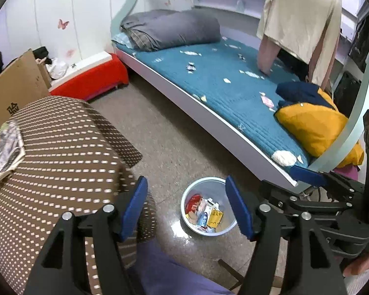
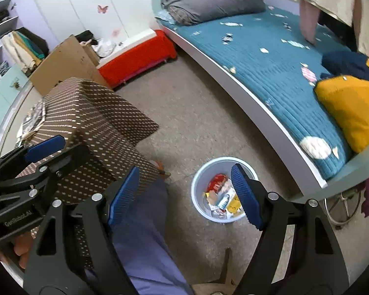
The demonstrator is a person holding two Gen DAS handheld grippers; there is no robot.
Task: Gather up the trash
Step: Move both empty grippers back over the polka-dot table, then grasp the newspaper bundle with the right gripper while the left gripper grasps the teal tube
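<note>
A pale blue bin (image 1: 205, 231) stands on the floor below both grippers and holds several wrappers (image 1: 204, 213); it also shows in the right wrist view (image 2: 201, 184). Scraps of trash (image 1: 190, 67) lie scattered on the teal bed cover (image 1: 223, 93), also seen in the right wrist view (image 2: 227, 38). My left gripper (image 1: 187, 209) is open and empty above the bin. My right gripper (image 2: 187, 194) is open and empty, also above the bin; it shows at the right of the left wrist view (image 1: 305, 174).
A brown dotted box (image 1: 54, 162) with a magazine (image 1: 5, 147) stands left. A grey rolled duvet (image 1: 174, 28), yellow and navy clothes (image 1: 312, 123) and hanging garments (image 1: 300, 17) are on or over the bed. A red bench (image 1: 91, 81) and cardboard (image 1: 14, 86) stand behind.
</note>
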